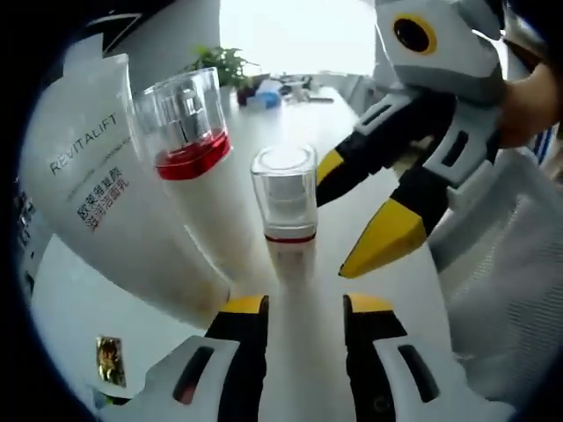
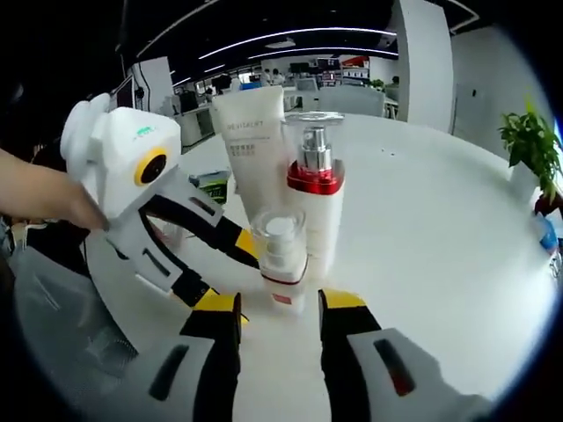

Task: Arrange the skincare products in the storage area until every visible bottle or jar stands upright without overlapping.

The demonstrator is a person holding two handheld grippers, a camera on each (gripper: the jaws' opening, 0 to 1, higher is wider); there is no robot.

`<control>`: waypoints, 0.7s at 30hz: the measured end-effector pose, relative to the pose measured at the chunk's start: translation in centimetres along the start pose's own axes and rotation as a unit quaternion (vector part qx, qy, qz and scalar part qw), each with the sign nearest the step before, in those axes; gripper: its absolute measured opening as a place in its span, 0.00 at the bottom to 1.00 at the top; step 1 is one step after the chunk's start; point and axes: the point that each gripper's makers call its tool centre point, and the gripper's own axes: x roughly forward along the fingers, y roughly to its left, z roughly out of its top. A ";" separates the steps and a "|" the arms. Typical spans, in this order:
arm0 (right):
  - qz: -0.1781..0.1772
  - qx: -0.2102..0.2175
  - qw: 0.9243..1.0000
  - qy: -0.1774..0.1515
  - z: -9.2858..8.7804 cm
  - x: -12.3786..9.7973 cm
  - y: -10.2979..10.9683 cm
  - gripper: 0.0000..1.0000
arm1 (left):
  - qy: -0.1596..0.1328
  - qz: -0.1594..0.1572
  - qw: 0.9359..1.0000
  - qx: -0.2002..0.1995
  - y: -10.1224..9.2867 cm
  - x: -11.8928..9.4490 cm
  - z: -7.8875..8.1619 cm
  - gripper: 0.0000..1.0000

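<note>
Parted jaws of the left gripper (image 1: 303, 308) stand apart on either side of a small clear-capped bottle (image 1: 286, 207), not touching it. Its long axis runs vertical, cap up, on the white table (image 2: 440, 220). Beside it stand a taller pump bottle (image 2: 312, 189) with a red collar and a white tube (image 2: 253, 145), both upright. Similarly parted, the right gripper (image 2: 280, 312) holds nothing, near the small bottle.
</note>
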 end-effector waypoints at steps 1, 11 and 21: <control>0.000 -0.001 1.000 0.000 0.0 -0.1 0.0 0.40 | -0.002 0.004 1.000 -0.010 0.0 -0.4 -0.1 0.34; 0.008 -0.020 1.000 0.011 -0.3 -0.7 0.6 0.50 | -0.021 0.025 0.996 -0.081 -0.5 -3.0 -0.2 0.44; 0.019 -0.027 0.999 -0.009 0.4 -1.6 1.5 0.58 | -0.041 0.052 0.987 -0.144 -1.2 -6.0 -0.9 0.54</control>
